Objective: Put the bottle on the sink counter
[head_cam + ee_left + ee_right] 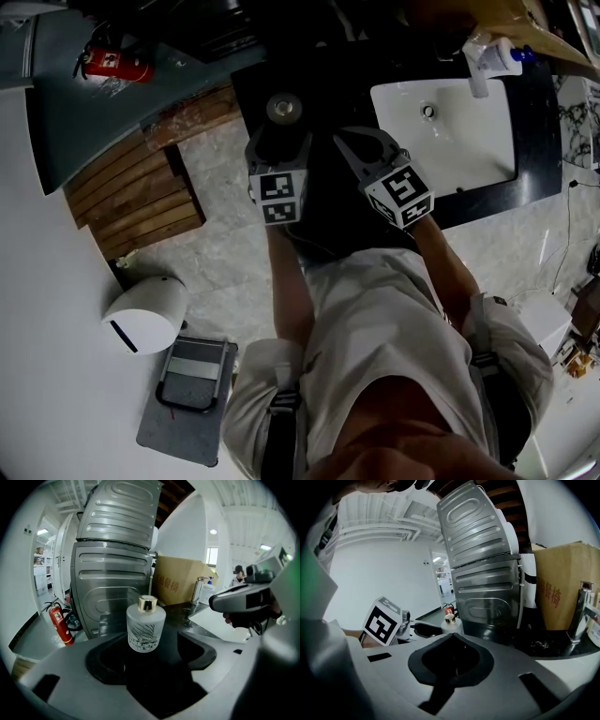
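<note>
"Left gripper view is to be consulted first. What is recorded for the left gripper (152,652)?"

"Its jaws are set apart and nothing is clamped. The bottle (146,624) (frosted glass, gold cap, upright) is seen standing in the gap at the jaw tips. Contact with either pad cannot be confirmed."

"Where is the bottle located?"

"It is placed on the dark counter (487,199), to the left of the white sink (469,141) as seen in the head view. A ribbed grey metal panel (112,588) is seen behind it. A fire extinguisher (58,623) and a cardboard box (180,585) are seen further back, one to either side of the panel."

"And the right gripper (452,637)?"

"In the right gripper view its jaws are closed tip to tip, and nothing is held between them. It is positioned just beside the left gripper, on the sink side. The bottle is visible beyond its tips, apart from them, and a tap (580,613) is seen at the right edge."
</note>
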`<move>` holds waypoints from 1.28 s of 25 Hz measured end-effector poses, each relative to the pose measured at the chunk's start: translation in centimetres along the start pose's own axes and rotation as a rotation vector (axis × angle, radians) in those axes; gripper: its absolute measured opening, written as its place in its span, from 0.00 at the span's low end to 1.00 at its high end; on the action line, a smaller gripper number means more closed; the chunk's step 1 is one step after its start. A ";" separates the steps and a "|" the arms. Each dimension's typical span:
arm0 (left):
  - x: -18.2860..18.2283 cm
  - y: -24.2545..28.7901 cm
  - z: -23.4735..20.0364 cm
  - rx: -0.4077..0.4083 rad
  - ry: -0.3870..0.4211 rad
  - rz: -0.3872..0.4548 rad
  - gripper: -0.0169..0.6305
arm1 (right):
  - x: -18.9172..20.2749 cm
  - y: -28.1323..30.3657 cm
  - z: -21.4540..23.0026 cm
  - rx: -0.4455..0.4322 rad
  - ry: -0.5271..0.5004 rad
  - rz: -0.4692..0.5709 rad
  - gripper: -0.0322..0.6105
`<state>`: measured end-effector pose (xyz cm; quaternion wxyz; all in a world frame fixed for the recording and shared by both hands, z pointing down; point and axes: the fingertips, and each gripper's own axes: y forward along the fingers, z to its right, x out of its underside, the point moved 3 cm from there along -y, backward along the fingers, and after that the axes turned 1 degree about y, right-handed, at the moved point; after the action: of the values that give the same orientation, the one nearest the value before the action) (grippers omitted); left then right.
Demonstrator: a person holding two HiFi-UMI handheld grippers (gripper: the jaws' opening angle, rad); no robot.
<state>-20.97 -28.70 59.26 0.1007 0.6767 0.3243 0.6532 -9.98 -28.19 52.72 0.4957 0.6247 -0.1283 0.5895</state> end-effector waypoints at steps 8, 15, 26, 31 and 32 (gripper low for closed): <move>-2.1 -3.7 1.1 -0.006 0.026 0.091 0.29 | -1.3 -1.9 -0.9 0.022 -0.020 0.040 0.05; -5.1 -7.4 2.5 0.022 0.058 0.189 0.16 | -3.3 -3.5 -2.3 0.025 -0.059 0.096 0.05; -8.9 -12.6 5.4 0.113 0.023 0.348 0.03 | -7.6 -7.3 -3.5 0.010 -0.143 0.233 0.05; -10.4 -14.9 6.2 0.084 0.067 0.385 0.03 | -8.4 -9.7 -4.1 0.004 -0.173 0.243 0.04; -10.6 -15.3 6.3 0.073 0.074 0.393 0.03 | -8.3 -10.0 -4.1 0.001 -0.169 0.244 0.04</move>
<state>-18.98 -21.14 41.20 -0.0651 0.7058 0.2128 0.6725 -7.27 -23.76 40.06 0.4075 0.6522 -0.2442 0.5908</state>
